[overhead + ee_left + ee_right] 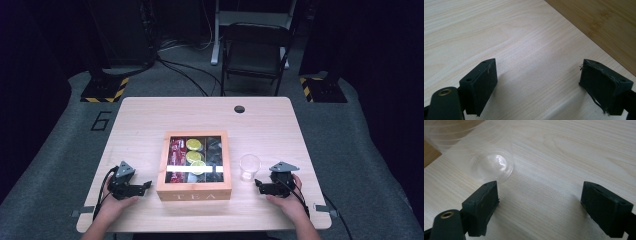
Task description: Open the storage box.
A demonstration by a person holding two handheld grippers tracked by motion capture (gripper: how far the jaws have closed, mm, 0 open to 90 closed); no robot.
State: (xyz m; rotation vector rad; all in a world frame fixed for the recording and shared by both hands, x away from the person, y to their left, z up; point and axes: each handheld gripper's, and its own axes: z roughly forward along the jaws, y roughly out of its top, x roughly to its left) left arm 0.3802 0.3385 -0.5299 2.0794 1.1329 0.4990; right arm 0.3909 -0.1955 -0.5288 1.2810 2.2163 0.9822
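On pale-grained table (140, 117), square wooden tea box (194, 189), clear cup (249, 166)

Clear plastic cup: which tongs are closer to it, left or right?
Right. The right tongs sit just beside the clear plastic cup, open. The left tongs lie across the tea box from it, also open.

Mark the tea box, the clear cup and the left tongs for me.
tea box (194, 194), high view, front wooden wall.
clear cup (249, 166), high view, its side wall.
left tongs (537, 86), left gripper view, midway between the tips.
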